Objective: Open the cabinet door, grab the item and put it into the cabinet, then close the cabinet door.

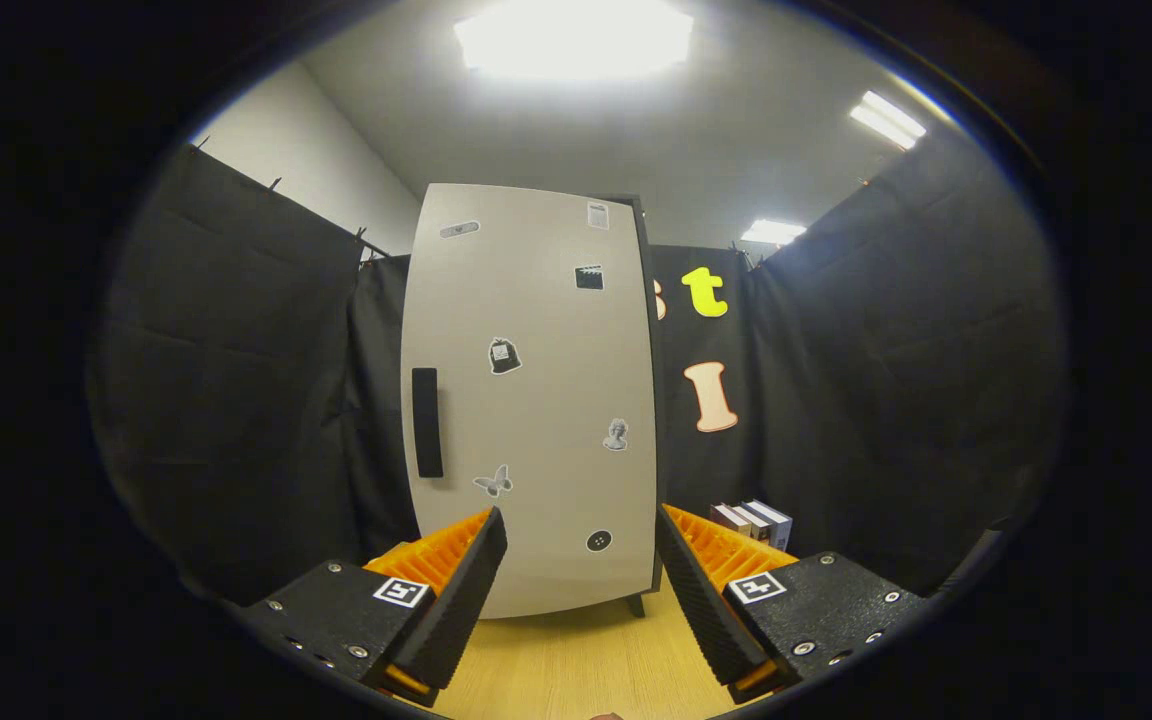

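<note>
The tall pale-grey cabinet door [533, 400] with small stickers stands shut beyond the gripper [581, 570], whose 2 fingers are spread apart and hold nothing. The black vertical bar handle [426, 422] sits on the door's left side. The small stack of books [756, 521], probably the item, lies at the door's lower right. For step 1, align both fingers around the handle before pulling.

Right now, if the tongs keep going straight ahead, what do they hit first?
Most likely the closed cabinet door, which stands upright just beyond the open tongs. Nothing lies between them, though the gap is hard to judge.
</note>
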Demonstrator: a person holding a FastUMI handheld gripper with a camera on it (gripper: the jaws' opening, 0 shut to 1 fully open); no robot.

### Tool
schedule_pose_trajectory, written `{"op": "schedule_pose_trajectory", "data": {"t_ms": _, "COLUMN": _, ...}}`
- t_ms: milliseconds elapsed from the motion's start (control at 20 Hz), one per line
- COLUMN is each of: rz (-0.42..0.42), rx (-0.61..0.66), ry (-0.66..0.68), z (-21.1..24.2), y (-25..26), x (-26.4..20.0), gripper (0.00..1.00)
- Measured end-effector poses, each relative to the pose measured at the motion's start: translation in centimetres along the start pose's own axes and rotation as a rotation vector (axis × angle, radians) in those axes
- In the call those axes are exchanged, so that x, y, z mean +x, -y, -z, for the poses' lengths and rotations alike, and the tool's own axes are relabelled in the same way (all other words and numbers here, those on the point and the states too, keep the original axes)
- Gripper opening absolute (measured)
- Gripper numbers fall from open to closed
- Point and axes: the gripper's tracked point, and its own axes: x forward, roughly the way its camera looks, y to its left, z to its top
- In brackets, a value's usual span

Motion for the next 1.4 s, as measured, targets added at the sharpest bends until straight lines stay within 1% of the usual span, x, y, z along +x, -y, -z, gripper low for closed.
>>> {"op": "schedule_pose_trajectory", "data": {"t_ms": 200, "rz": -0.005, "rx": 0.018, "ry": 0.0, "z": 0.2, "y": -0.1, "x": -0.4, "gripper": 0.93}}
{"op": "schedule_pose_trajectory", "data": {"t_ms": 700, "rz": 0.017, "rx": 0.074, "ry": -0.002, "z": 0.7, "y": 0.7, "x": -0.7, "gripper": 0.93}}
{"op": "schedule_pose_trajectory", "data": {"t_ms": 1400, "rz": 0.028, "rx": 0.079, "ry": -0.015, "z": 1.7, "y": 1.0, "x": -0.6, "gripper": 0.93}}
